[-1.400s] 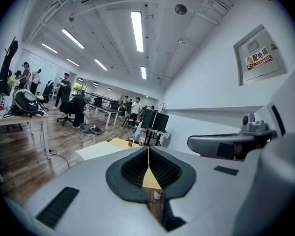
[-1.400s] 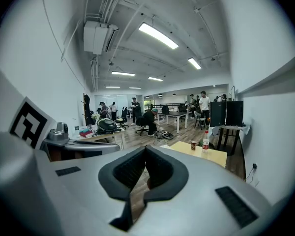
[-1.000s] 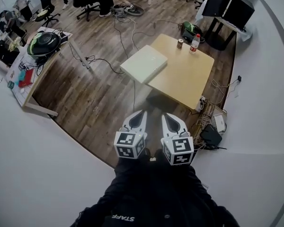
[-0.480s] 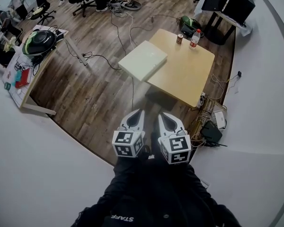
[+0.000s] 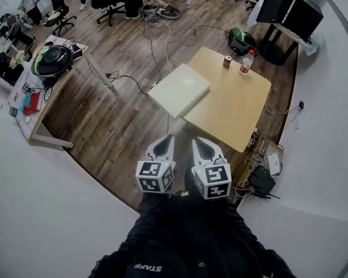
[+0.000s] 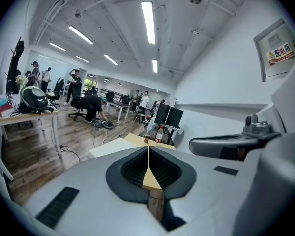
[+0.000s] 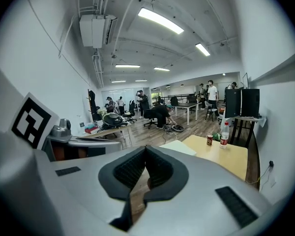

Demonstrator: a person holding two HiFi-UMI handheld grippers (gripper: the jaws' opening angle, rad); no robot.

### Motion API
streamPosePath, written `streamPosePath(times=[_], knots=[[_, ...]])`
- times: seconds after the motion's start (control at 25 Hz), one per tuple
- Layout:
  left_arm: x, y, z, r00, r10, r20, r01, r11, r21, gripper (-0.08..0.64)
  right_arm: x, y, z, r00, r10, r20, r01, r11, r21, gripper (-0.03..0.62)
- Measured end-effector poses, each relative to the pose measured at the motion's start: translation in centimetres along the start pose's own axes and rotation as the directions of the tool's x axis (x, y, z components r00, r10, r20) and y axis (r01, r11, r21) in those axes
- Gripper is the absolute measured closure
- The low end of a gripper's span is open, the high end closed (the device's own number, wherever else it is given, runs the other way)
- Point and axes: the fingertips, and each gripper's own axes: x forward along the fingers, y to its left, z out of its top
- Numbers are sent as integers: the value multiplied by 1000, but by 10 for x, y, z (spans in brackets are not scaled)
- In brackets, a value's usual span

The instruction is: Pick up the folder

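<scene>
The jaws of the left gripper [image 6: 148, 149] are pressed together, their black ribbed pads meeting in one thin line, and nothing is between them. The jaws of the right gripper [image 7: 145, 149] are also together at the tips and hold nothing. Both grippers have smooth grey shells that narrow to a point. In the head view each one carries a cube with black and white square markers, and they stay side by side, close together, above the floor [image 5: 116, 120] of brown wooden planks. Black sleeves [image 5: 185, 236] reach to them from below.

The folder [image 5: 180, 90] is well apart from both grippers, in front of them. It is flat, rectangular and pale cream, with a smooth, matt face. It lies on the left corner of the worktop [image 5: 238, 106], a square top of light wood, and one part of it goes over the edge. On the far side of the worktop stand a small can [image 5: 227, 62] and, just beside it, a clear plastic bottle [image 5: 246, 63] with a red label. Thin cables [image 5: 153, 45] curl over the floor behind.
</scene>
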Motion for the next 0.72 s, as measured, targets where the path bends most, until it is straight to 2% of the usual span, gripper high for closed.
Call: streamPosePath(times=[0.48,0.72], knots=[[135,-4,60,999,-9,-40,11,999,38,525,79,-118,50,1000,-14,-8,15,999,49,571],[185,-3,75,998,1,-56,3,998,64,525,111,-161,64,1000,-8,-6,8,997,71,571]])
